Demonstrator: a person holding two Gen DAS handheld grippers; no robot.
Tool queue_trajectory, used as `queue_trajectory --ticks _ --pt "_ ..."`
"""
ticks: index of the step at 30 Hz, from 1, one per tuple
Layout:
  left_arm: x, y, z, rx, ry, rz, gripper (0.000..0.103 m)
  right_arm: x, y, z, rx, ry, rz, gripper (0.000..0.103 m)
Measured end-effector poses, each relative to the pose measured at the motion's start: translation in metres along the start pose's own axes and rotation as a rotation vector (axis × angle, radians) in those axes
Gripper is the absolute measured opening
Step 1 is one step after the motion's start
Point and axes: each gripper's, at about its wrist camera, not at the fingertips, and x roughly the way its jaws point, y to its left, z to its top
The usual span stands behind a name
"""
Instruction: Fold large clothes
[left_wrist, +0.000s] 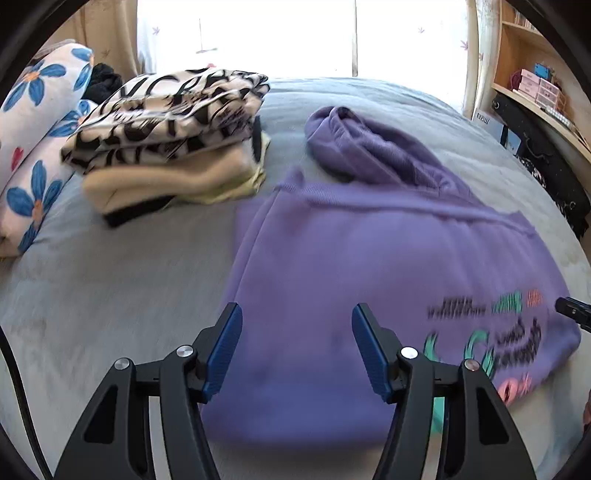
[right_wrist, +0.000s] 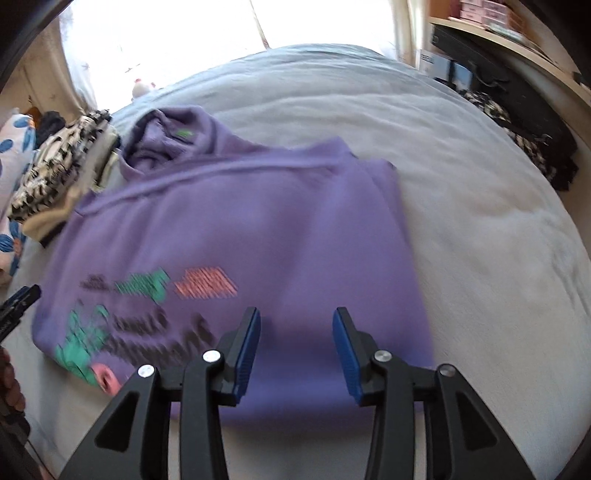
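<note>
Pillows (left_wrist: 35, 122) at the far left, then a stack of folded clothes (left_wrist: 166, 136). The purple hoodie (left_wrist: 369, 266) lies folded on the bed (left_wrist: 92, 288). The left hand-held gripper (left_wrist: 297, 321) and right hand-held gripper (right_wrist: 295, 325) hover above it, both released, empty.

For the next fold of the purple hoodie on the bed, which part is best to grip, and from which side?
Probably the near hem corners of the hoodie, one per gripper, coming from the near edge. It lies flat, print up, with the hood at the far end, so lifting the hem toward the hood would halve it. The left gripper and right gripper are open above it.
</note>
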Motion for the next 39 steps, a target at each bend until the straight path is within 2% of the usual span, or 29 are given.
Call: queue_trajectory --ticks 6,9,13,14,17,18,19,20,21,30,36,39 --pt "0.046 -0.021 0.051 0.011 -0.026 0.000 0.060 0.032 0.030 0.061 -0.021 -0.055 0.068 0.041" --pt "0.079 -0.021 0.079 -0.008 -0.028 0.024 0.058 0.056 0.032 0.087 -0.036 -0.059 0.046 0.041" --pt "0.114 -0.011 0.097 -0.045 -0.003 0.068 0.054 0.090 0.010 0.106 -0.021 -0.021 0.011 0.041" --pt "0.125 -0.005 0.100 -0.046 0.010 0.106 0.053 0.094 0.003 0.108 -0.017 -0.025 -0.007 0.041" --pt "0.140 0.014 0.096 -0.044 0.027 0.174 0.054 0.096 -0.027 0.109 -0.010 -0.043 -0.108 0.040" --pt "0.145 0.024 0.092 -0.057 0.036 0.150 0.054 0.095 -0.036 0.108 -0.004 -0.047 -0.095 0.037" --pt "0.145 0.030 0.089 -0.077 0.037 0.120 0.054 0.095 -0.046 0.106 0.007 -0.044 -0.041 0.036" --pt "0.145 0.034 0.088 -0.089 0.035 0.107 0.056 0.093 -0.051 0.104 0.010 -0.047 -0.022 0.034" --pt "0.145 0.035 0.088 -0.097 0.033 0.100 0.056 0.092 -0.053 0.102 0.003 -0.051 -0.022 0.031" --pt "0.146 0.028 0.092 -0.066 0.045 0.125 0.057 0.092 -0.030 0.099 -0.101 -0.051 -0.146 0.034" --pt "0.122 0.022 0.093 -0.056 0.073 0.114 0.059 0.077 -0.024 0.100 -0.073 0.017 -0.101 0.034" --pt "0.111 0.014 0.094 -0.007 0.084 0.113 0.059 0.068 -0.015 0.097 -0.088 0.038 -0.087 0.034"
